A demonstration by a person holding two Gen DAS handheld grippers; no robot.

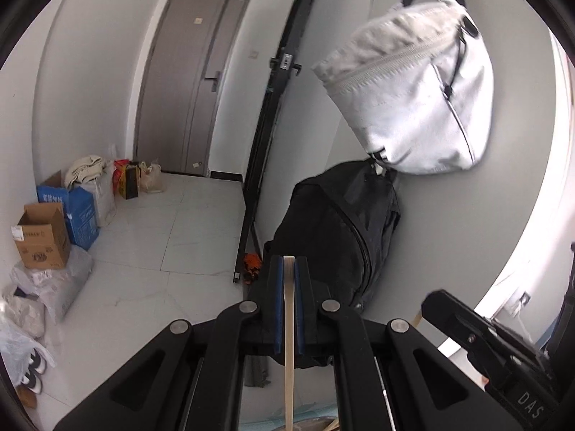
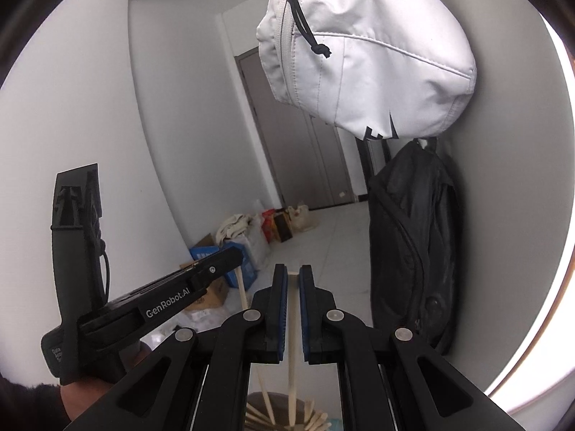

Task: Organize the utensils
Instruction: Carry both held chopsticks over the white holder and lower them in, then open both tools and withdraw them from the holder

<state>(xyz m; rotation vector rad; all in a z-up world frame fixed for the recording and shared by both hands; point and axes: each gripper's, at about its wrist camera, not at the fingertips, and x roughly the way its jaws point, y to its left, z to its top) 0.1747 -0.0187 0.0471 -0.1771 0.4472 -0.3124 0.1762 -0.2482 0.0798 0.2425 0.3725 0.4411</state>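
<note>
A white wall (image 1: 107,82) and a grey door (image 1: 187,82) are seen behind everything, with pale glossy floor tiles (image 1: 172,222) below and cardboard boxes (image 1: 43,237) stacked at the left. On the wall a soft white fabric bag (image 1: 424,100) with a zip is hung above a limp black backpack (image 1: 341,230). Nearer, the left gripper (image 1: 288,280) is clamped on a thin pale wooden chopstick (image 1: 289,323), which stands upright between the blue pads and runs down out of view. In the right wrist view the right gripper (image 2: 293,287) is likewise closed on a second chopstick (image 2: 293,327), pinched near its top end, and the lower end is pointed toward a round holder (image 2: 258,400) at the bottom edge, in which several more sticks (image 2: 267,407) are splayed. Whether the held stick's tip is already inside the holder cannot be told. The chopsticks are judged to be very light, stiff and smooth, straight and slender with squared tops. Being so narrow, they would be expected to pivot or slip in a grip at one end, so a hold close to the upper third, square across the flat faces, is judged soundest.
</note>
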